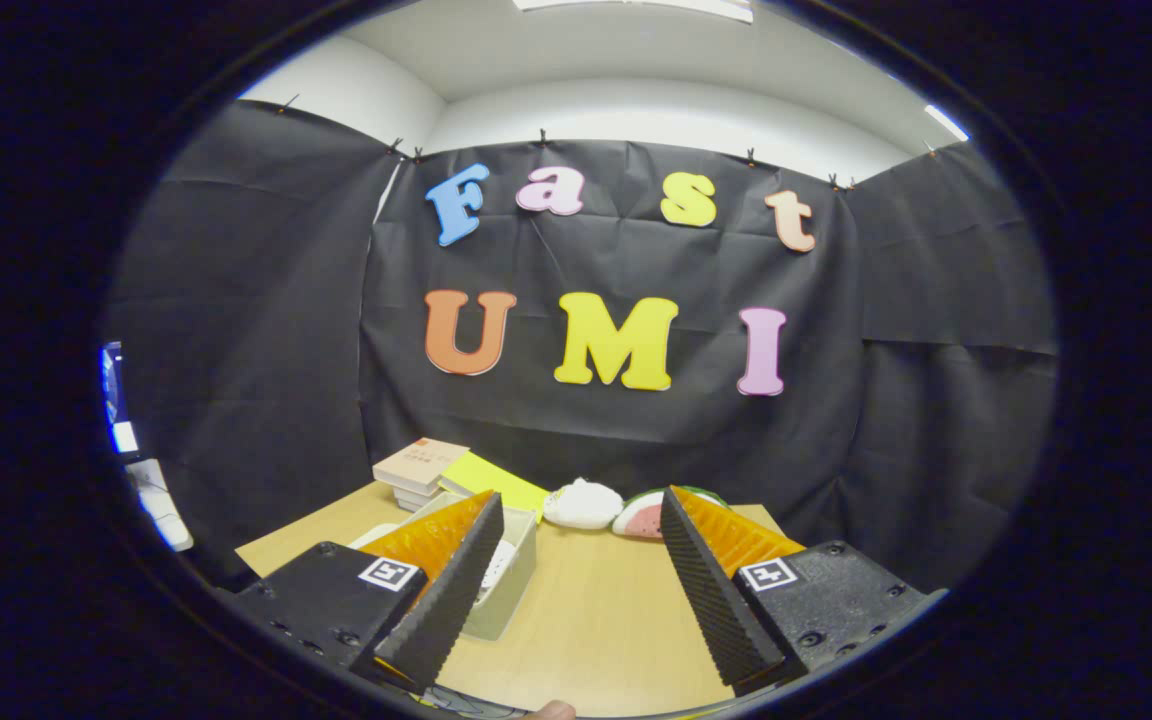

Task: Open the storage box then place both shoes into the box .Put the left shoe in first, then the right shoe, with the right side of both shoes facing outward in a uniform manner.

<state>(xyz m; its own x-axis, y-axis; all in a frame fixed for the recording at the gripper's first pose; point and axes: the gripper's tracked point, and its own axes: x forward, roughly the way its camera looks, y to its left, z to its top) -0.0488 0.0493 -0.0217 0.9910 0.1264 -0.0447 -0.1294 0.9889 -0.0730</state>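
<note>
Lying at the back of the wooden table [596, 620], against the black cloth wall [936, 400]: a stack of books [419, 468] at the table's far left corner, a yellow sheet [494, 482] leaning just right of that stack, a white plush lump [583, 504] sitting further right along the table's back edge, a watermelon-slice toy [641, 516] touching or nearly touching that lump on its right. Hanging over the table, a white ceiling [636, 60].

even overhead ceiling light [636, 6], sharp centre, fisheye bending at edges.
</note>
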